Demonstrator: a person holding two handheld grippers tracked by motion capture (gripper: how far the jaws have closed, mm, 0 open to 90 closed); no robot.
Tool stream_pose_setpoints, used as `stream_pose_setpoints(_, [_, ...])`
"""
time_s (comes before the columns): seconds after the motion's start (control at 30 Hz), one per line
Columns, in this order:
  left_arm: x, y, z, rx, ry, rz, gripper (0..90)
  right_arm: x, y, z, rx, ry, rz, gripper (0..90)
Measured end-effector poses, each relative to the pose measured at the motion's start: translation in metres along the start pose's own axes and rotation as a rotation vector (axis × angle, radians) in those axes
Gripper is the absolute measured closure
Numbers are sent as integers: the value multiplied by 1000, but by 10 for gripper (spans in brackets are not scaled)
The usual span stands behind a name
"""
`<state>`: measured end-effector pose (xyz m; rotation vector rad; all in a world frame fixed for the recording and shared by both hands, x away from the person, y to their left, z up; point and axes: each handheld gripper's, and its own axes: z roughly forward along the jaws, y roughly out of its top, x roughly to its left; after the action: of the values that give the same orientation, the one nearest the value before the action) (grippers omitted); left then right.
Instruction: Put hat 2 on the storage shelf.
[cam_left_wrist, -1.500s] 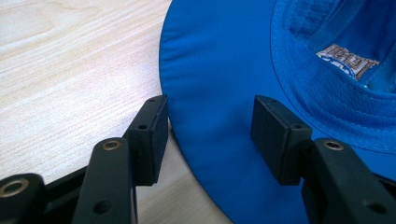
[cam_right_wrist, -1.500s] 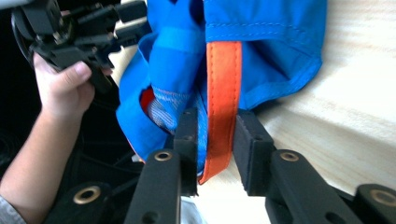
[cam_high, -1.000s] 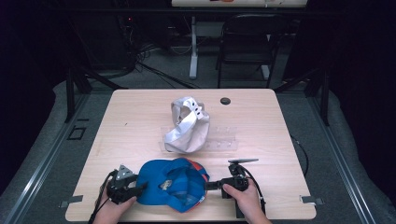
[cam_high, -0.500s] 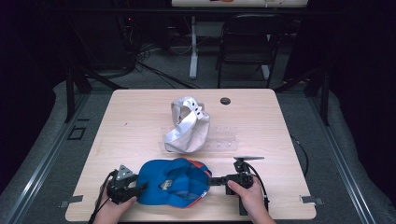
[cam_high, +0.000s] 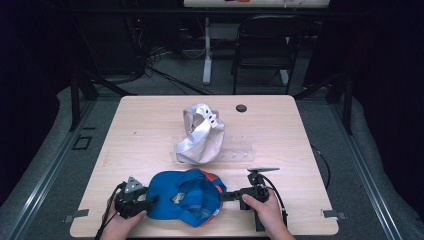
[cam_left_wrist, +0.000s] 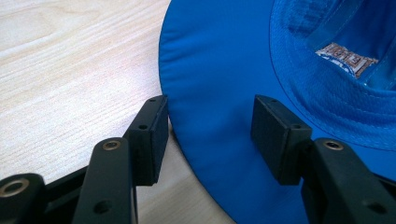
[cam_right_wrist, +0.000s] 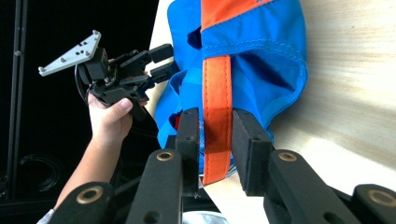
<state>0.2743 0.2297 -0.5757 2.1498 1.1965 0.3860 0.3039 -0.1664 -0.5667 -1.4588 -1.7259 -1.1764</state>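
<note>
One blue cap (cam_high: 184, 196), upturned, orange strap (cam_right_wrist: 216, 98) at its back.
Your left gripper (cam_left_wrist: 208, 123) stands released astride the brim; your right gripper (cam_right_wrist: 215, 140), jaws just opening, loosely brackets the strap. Second cap (cam_high: 200, 135): white.

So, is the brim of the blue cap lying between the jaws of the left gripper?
Yes, in the left gripper view the blue cap has its brim between the two open jaws of the left gripper.

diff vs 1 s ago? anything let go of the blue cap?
The right gripper has just been opening its jaws; the cap's orange strap lies between them, no longer pinched. The left gripper sits open at the blue cap's brim as before. The cap, white cap and both hands kept their places.
</note>
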Motion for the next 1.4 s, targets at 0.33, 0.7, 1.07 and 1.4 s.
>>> stream_pose_setpoints(0.33, [0, 0, 0, -1, 1, 1, 471, -1, 0, 1, 3, -11, 6, 773])
stream_pose_setpoints(0.7, [0, 1, -2, -10, 14, 5, 487, 3, 2, -7, 3, -18, 17, 777])
stream_pose_setpoints(1.07, [5, 2, -11, -67, 35, -16, 482, 16, 7, -21, 1, -69, -19, 779])
stream_pose_setpoints(1.4, [7, 2, -11, -65, 37, -16, 481, 23, 14, -60, -15, -122, -18, 779])
